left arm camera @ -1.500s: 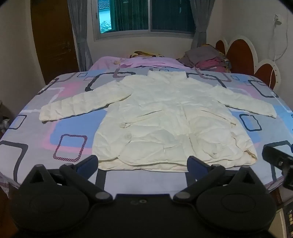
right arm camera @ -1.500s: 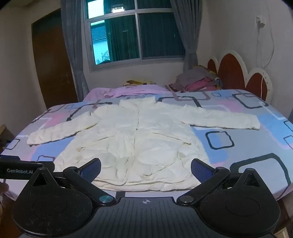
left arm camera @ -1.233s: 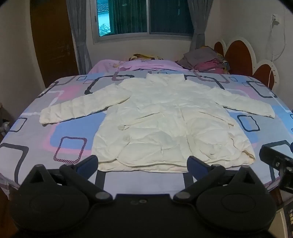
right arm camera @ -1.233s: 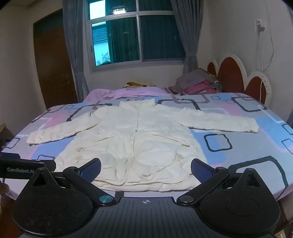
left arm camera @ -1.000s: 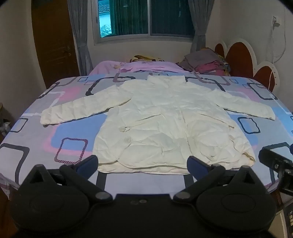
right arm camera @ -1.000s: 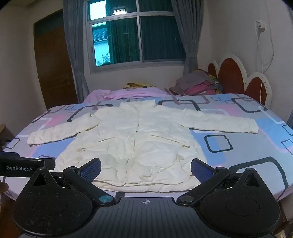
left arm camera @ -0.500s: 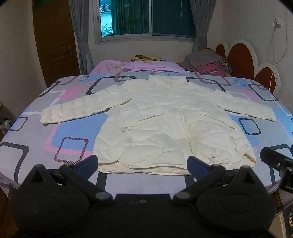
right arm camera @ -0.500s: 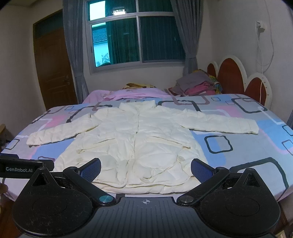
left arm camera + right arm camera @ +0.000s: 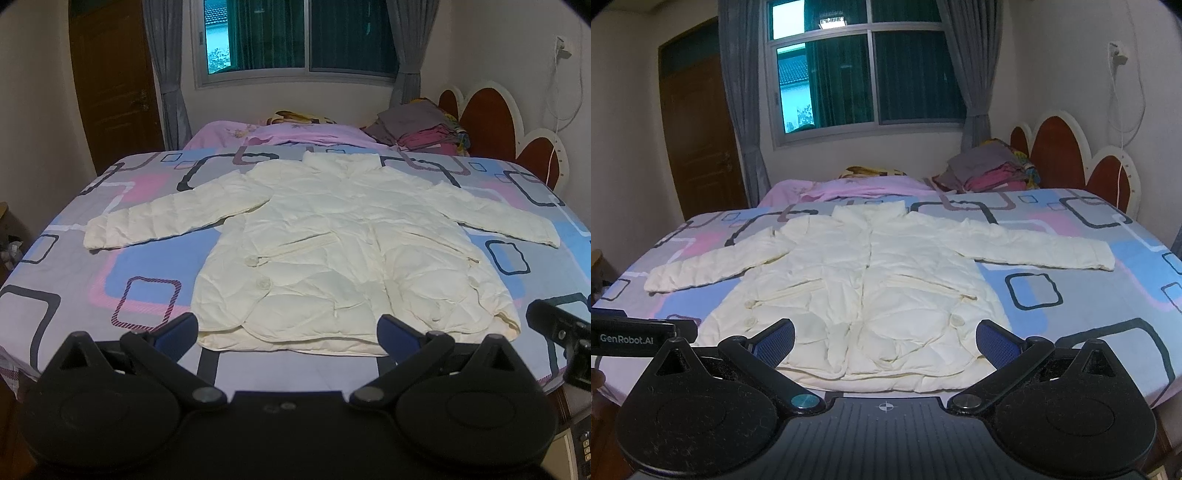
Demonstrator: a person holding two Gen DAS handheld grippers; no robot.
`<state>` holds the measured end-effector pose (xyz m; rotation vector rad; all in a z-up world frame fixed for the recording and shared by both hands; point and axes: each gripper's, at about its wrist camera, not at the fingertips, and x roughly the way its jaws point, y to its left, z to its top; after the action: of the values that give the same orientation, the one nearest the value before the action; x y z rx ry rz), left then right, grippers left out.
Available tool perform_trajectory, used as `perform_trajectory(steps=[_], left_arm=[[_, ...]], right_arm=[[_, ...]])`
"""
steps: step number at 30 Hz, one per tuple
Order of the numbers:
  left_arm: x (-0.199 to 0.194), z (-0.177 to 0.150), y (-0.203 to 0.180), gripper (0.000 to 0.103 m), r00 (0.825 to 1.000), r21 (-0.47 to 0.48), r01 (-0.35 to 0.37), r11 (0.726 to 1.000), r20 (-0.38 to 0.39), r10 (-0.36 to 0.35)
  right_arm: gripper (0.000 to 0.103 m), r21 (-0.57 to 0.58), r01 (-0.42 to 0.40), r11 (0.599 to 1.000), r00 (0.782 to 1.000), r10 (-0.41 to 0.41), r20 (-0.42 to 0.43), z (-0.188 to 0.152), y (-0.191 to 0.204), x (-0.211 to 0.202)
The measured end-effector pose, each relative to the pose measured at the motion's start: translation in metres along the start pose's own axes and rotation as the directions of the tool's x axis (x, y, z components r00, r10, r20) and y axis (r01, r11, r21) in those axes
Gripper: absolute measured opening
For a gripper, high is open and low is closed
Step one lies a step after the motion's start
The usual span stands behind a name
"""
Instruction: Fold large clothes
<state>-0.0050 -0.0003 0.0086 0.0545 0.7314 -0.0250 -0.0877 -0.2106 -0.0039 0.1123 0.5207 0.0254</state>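
Observation:
A cream padded jacket [image 9: 332, 251] lies flat, front up, on the bed [image 9: 122, 280], both sleeves spread sideways, collar toward the window. It also shows in the right wrist view [image 9: 864, 288]. My left gripper [image 9: 286, 332] is open and empty, held above the bed's near edge just short of the jacket's hem. My right gripper [image 9: 884, 341] is open and empty, likewise in front of the hem. The right gripper's body [image 9: 557, 332] shows at the right edge of the left wrist view, and the left gripper's body [image 9: 631, 338] at the left of the right wrist view.
The bed has a sheet patterned with squares. A pink blanket [image 9: 295, 134] and a stack of folded clothes [image 9: 421, 123] lie at the far side. A red scalloped headboard [image 9: 498, 122] stands at the right, a wooden door [image 9: 114, 88] at the left, a window [image 9: 295, 37] behind.
Both grippers have drifted slightly, so the views shift a little. The jacket has not moved and both grippers stay open.

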Motion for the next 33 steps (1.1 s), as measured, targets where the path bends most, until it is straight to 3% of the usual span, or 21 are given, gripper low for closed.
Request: perform_trajectory(steps=[33], left_arm=[[0.003, 0.001, 0.002, 0.103, 1.0, 0.008, -0.012, 1.0, -0.008, 0.012]], right_arm=[[0.103, -0.001, 0.003, 1.0, 1.0, -0.003, -0.008, -0.002, -0.004, 0.011]])
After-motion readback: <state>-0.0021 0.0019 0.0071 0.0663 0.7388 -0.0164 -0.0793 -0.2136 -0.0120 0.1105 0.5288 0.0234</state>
